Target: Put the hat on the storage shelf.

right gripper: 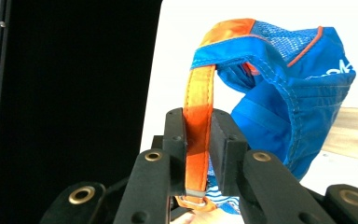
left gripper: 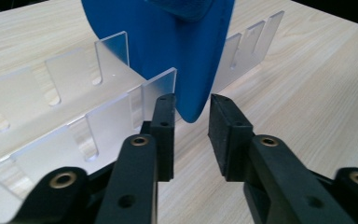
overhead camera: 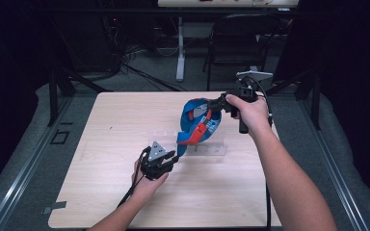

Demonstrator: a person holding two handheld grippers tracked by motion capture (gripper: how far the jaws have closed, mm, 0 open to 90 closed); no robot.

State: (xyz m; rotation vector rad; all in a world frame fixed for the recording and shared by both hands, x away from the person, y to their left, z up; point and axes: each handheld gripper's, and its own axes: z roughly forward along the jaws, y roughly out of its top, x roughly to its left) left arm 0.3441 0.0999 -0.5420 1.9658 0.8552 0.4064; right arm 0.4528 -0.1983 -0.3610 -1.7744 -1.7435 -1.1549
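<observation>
High view: a blue cap (overhead camera: 198, 122) with orange trim is held above the wooden bench (overhead camera: 115, 192), over a clear acrylic slotted rack (overhead camera: 207, 147). The right tool (overhead camera: 220, 102) holds the cap's upper rear edge, and the cap's brim hangs down toward the left tool (overhead camera: 172, 159), which sits low at the near-left end of the rack.

Left gripper view: the left tool (left gripper: 192, 122) has its jaws parted. The tip of the blue brim (left gripper: 186, 70) hangs between them, and neither pad (left gripper: 224, 128) presses on it. The brim tip sits just beside the end of a rack (left gripper: 98, 116) wall, above the bench (left gripper: 307, 93).

Right gripper view: the right tool (right gripper: 198, 135) is clamped on the cap's orange strap (right gripper: 199, 130). The blue crown (right gripper: 284, 102) hangs from the strap, clear of the jaws.

Step in hand, as judged: the cap is being positioned on the rack, with the left tool off the brim and the right tool carrying the weight.

Next move, as judged: lower the right tool so the brim seats in or against a rack slot. Keep the left tool clear of the acrylic walls. Release the strap only once the cap rests on its own.
</observation>
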